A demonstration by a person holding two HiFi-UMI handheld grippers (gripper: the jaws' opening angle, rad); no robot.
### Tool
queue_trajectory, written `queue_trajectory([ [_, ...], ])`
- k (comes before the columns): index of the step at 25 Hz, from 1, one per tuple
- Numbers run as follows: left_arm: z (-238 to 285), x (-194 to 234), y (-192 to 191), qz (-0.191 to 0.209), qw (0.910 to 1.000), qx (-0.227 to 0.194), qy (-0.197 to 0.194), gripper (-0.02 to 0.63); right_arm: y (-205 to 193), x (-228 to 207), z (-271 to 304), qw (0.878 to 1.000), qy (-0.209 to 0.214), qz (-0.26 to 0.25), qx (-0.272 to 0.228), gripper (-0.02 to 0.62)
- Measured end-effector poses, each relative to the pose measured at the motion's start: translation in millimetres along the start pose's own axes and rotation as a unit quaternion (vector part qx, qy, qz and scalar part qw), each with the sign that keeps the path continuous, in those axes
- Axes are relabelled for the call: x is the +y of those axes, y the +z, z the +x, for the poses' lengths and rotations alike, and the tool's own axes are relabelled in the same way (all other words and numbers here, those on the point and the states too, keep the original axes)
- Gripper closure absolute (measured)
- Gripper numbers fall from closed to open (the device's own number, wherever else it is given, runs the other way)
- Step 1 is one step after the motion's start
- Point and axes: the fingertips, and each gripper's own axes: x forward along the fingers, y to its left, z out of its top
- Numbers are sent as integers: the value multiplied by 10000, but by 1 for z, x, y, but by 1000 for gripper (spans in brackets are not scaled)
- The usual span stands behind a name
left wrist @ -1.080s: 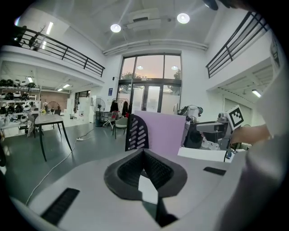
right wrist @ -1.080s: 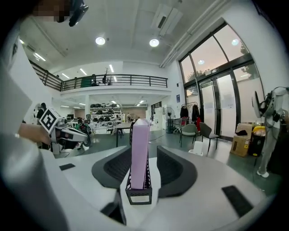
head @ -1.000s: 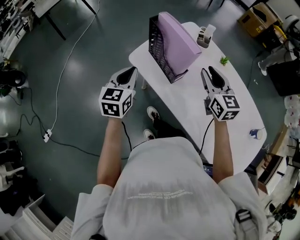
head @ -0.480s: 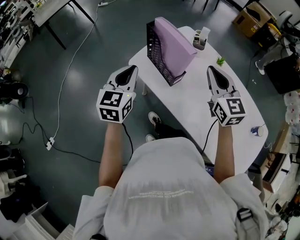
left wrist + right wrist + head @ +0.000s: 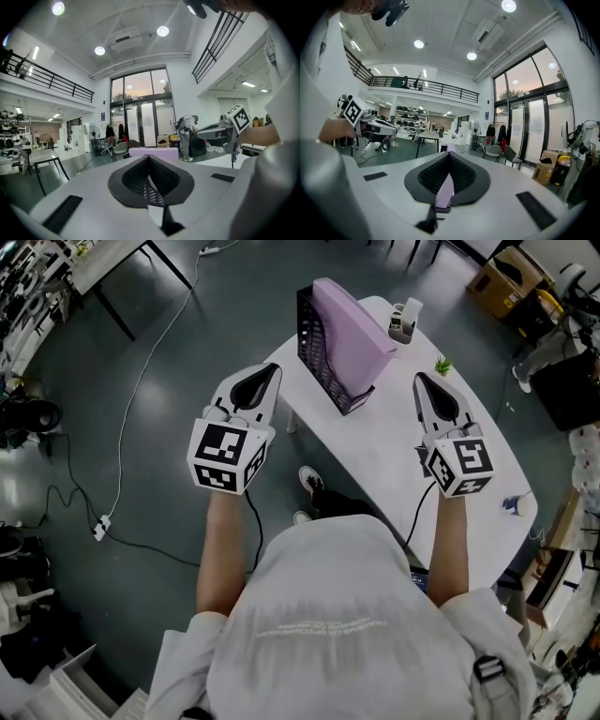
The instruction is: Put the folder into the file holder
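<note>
A lilac folder [image 5: 352,334] stands slanted inside the black mesh file holder [image 5: 317,343] at the far end of the white table [image 5: 394,460]. My left gripper [image 5: 270,374] hovers over the floor just left of the table's edge, shut and empty, pointing at the holder. Over the table to the right of the holder, my right gripper [image 5: 421,380] is also shut with nothing in it. In the left gripper view the folder [image 5: 154,152] shows beyond the shut left gripper [image 5: 149,158]. In the right gripper view the folder [image 5: 445,193] shows beyond the shut right gripper [image 5: 450,157].
A tape dispenser [image 5: 403,317] and a small green plant [image 5: 442,363] sit at the table's far right. A small blue-topped object [image 5: 514,506] lies near its right edge. A cable [image 5: 131,399] runs over the floor at left. Cardboard boxes [image 5: 511,277] stand at the back right.
The right gripper's jaws, slightly apart a second ago, have come together. The left gripper has risen a little toward the camera. The folder stays in the holder.
</note>
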Motion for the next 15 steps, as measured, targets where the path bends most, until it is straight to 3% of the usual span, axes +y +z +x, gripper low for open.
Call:
queue_trajectory([
  [15, 0, -4, -4, -37, 10000, 63, -40, 591, -6, -1, 1, 10000, 44, 13, 52, 571],
])
